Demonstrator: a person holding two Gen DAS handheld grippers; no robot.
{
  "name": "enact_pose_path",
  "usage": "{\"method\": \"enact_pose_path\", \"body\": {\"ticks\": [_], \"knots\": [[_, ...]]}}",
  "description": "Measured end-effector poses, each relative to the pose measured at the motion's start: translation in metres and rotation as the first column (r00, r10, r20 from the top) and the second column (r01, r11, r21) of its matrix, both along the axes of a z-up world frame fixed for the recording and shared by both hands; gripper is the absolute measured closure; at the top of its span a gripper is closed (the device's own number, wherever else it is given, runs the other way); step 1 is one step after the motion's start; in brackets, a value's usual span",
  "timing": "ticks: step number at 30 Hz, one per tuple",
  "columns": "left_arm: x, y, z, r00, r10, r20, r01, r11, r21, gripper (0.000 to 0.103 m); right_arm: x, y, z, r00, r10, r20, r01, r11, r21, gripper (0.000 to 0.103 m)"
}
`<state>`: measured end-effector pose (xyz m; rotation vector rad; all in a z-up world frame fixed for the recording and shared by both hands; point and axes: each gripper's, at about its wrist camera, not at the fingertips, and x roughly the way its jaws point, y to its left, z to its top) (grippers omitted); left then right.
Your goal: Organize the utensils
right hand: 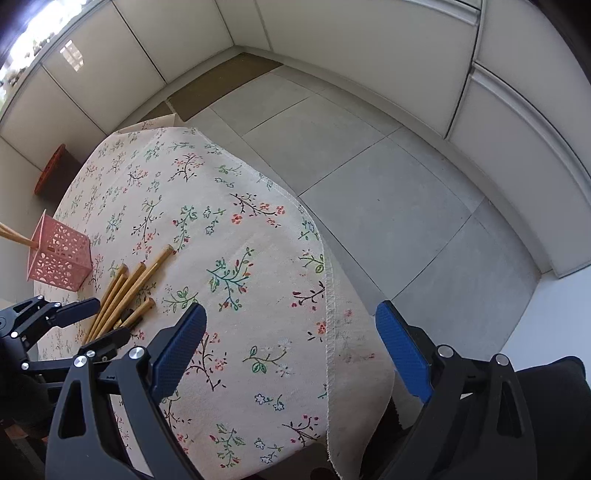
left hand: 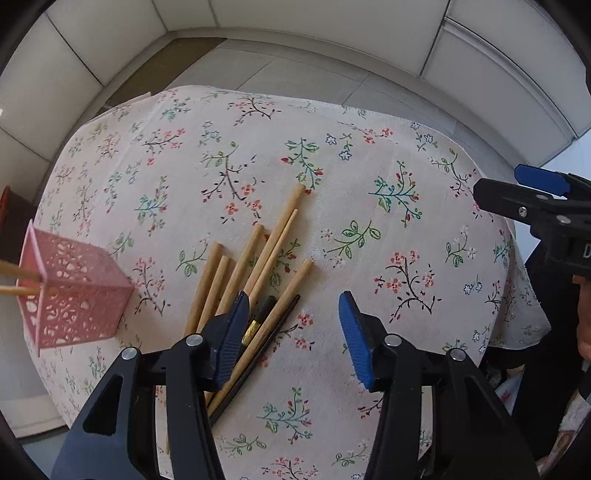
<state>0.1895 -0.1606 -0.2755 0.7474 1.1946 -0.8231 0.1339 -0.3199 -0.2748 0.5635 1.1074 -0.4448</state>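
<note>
Several wooden chopsticks [left hand: 258, 258] lie fanned in a loose pile on the floral tablecloth [left hand: 332, 166], with a dark chopstick [left hand: 282, 317] among them. A pink perforated holder [left hand: 74, 291] stands to their left with two chopsticks sticking out of it. My left gripper [left hand: 295, 332] is open, low over the near ends of the pile. A wooden and the dark chopstick lie between its pads; the right pad touches nothing. The right wrist view shows the pile [right hand: 129, 291], the holder [right hand: 59, 262] and the left gripper [right hand: 98, 325] straddling it. My right gripper [right hand: 291, 350] is open and empty over the cloth's edge.
The cloth's hemmed edge [right hand: 328, 295] hangs off the table's right side above a grey tiled floor [right hand: 369, 166]. White cabinet fronts [right hand: 332, 33] ring the room. A red-orange object [right hand: 50, 170] sits beyond the table's far left. The right gripper [left hand: 517, 195] enters the left wrist view from the right.
</note>
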Motion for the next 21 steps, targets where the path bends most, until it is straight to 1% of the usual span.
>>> {"method": "enact_pose_path", "body": {"ticks": [2, 4, 6, 10, 11, 13, 14, 15, 16, 18, 19, 20, 21], "knots": [[0.002, -0.008, -0.005, 1.0, -0.017, 0.001, 0.017, 1.0, 0.003, 0.055, 0.0, -0.002, -0.002, 1.0, -0.003, -0.007, 0.003, 1.0, 0.015, 0.013], [0.003, -0.013, -0.01, 0.999, -0.046, -0.028, 0.046, 0.999, -0.001, 0.055, 0.001, -0.003, -0.003, 1.0, -0.003, -0.012, 0.003, 1.0, 0.026, 0.013], [0.002, -0.017, -0.014, 0.997, -0.072, -0.031, 0.072, 0.997, 0.003, 0.055, 0.001, -0.005, -0.004, 1.0, -0.01, -0.015, 0.011, 0.999, 0.033, 0.013], [0.01, -0.021, -0.025, 0.997, -0.075, -0.03, 0.076, 0.997, 0.017, 0.055, 0.001, -0.008, -0.008, 0.999, -0.02, -0.028, 0.022, 0.998, 0.052, 0.013], [0.013, -0.022, -0.029, 0.996, -0.078, -0.036, 0.079, 0.997, 0.023, 0.056, 0.001, -0.008, -0.009, 0.999, -0.02, -0.033, 0.022, 0.998, 0.055, 0.013], [0.015, -0.023, -0.036, 0.995, -0.097, -0.034, 0.098, 0.995, 0.032, 0.056, 0.001, -0.008, -0.011, 0.999, -0.021, -0.04, 0.024, 0.998, 0.061, 0.013], [0.016, -0.023, -0.039, 0.994, -0.1, -0.04, 0.101, 0.995, 0.027, 0.057, 0.001, -0.009, -0.013, 0.999, -0.021, -0.043, 0.024, 0.998, 0.064, 0.013], [0.02, -0.021, -0.039, 0.994, -0.088, -0.069, 0.089, 0.996, 0.011, 0.058, 0.001, -0.008, -0.014, 0.999, -0.021, -0.047, 0.024, 0.998, 0.066, 0.013], [0.023, -0.02, -0.038, 0.994, -0.077, -0.08, 0.078, 0.997, 0.002, 0.06, 0.001, -0.008, -0.015, 0.998, -0.021, -0.051, 0.025, 0.997, 0.067, 0.013], [0.021, -0.019, -0.038, 0.994, -0.088, -0.063, 0.088, 0.996, -0.001, 0.062, 0.002, -0.008, -0.017, 0.998, -0.019, -0.058, 0.023, 0.997, 0.07, 0.013], [0.019, -0.019, -0.038, 0.994, -0.097, -0.054, 0.097, 0.995, -0.002, 0.066, 0.002, -0.007, -0.018, 0.998, -0.017, -0.061, 0.021, 0.997, 0.072, 0.013], [0.017, -0.018, -0.038, 0.993, -0.099, -0.056, 0.099, 0.995, -0.003, 0.073, 0.002, -0.007, -0.019, 0.998, -0.015, -0.064, 0.02, 0.997, 0.076, 0.013], [0.016, -0.018, -0.037, 0.994, -0.09, -0.06, 0.089, 0.996, -0.003, 0.075, 0.003, -0.007, -0.019, 0.998, -0.013, -0.066, 0.018, 0.997, 0.081, 0.013]]}}
